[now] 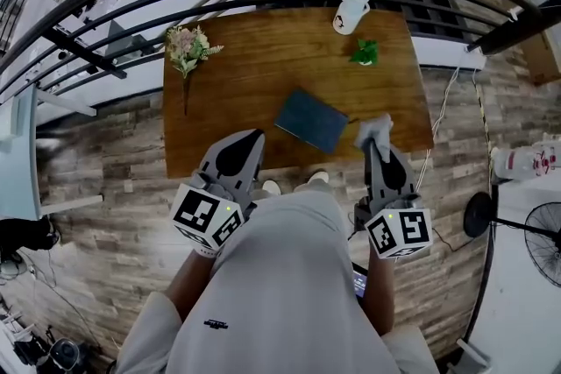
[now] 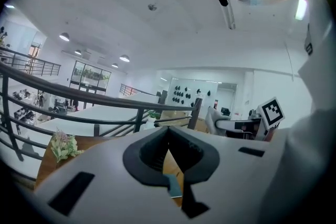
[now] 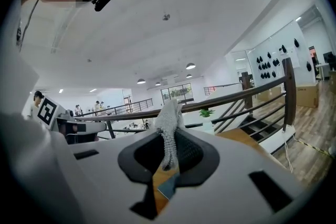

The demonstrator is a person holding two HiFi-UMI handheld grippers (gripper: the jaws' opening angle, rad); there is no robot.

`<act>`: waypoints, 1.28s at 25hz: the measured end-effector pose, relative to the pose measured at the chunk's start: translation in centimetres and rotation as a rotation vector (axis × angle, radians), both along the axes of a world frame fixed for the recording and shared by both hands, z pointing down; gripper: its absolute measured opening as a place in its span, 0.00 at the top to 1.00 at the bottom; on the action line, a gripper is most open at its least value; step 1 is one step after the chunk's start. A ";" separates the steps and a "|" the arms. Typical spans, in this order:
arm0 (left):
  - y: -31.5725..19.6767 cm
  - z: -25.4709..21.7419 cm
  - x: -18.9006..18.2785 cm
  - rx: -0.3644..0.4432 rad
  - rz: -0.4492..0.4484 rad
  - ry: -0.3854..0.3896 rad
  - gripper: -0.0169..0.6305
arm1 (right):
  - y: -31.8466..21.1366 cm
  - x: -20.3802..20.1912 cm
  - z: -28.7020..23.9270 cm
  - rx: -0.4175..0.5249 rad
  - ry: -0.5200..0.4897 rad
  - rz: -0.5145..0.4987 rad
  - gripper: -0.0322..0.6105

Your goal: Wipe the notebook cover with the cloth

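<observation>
Brown wooden counter (image 1: pixel 254 57); flat dark-blue notebook (image 1: pixel 312 120) lies near its front edge, likely stiff. Soft grey cloth (image 3: pixel 169 115), limp and light I'd guess, pinched by one end in my right tongs (image 3: pixel 169 152); left tongs (image 2: pixel 169 139) pressed together, empty

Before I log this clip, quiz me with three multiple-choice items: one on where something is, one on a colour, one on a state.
1. Where does the notebook lie? A in a drawer; B on the wooden table; C on a shelf.
2. What colour is its cover? A dark blue; B red; C yellow.
3. How do the right tongs stand? A open, empty; B shut on a pen; C shut on the cloth.
Key: 1 B, it lies near the table's front edge; 2 A, the head view shows a dark blue cover; 3 C, the cloth sticks up from the closed jaws.
</observation>
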State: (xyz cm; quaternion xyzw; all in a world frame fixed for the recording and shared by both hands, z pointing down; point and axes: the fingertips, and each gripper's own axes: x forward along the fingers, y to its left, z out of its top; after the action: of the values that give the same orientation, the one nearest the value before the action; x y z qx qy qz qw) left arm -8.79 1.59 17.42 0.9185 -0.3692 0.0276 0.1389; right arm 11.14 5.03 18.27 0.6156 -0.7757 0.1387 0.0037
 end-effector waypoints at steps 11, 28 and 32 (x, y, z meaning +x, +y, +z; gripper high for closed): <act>0.7 -1.9 -0.8 0.042 -0.009 0.009 0.95 | 1.1 -0.5 -1.8 0.038 -0.009 -0.035 0.89; 1.4 -2.4 -1.9 0.055 -0.031 0.007 0.95 | 0.8 -4.2 -1.3 0.033 0.030 -0.119 0.90; 1.6 -2.5 -2.0 0.056 -0.034 0.016 0.95 | 0.7 -4.5 -1.3 0.033 0.035 -0.132 0.90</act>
State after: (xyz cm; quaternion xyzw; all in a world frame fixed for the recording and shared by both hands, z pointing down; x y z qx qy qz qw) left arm -10.83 3.21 14.95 0.9159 -0.3842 0.0075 0.1166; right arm 6.60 5.76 16.97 0.5654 -0.8167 0.1144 0.0164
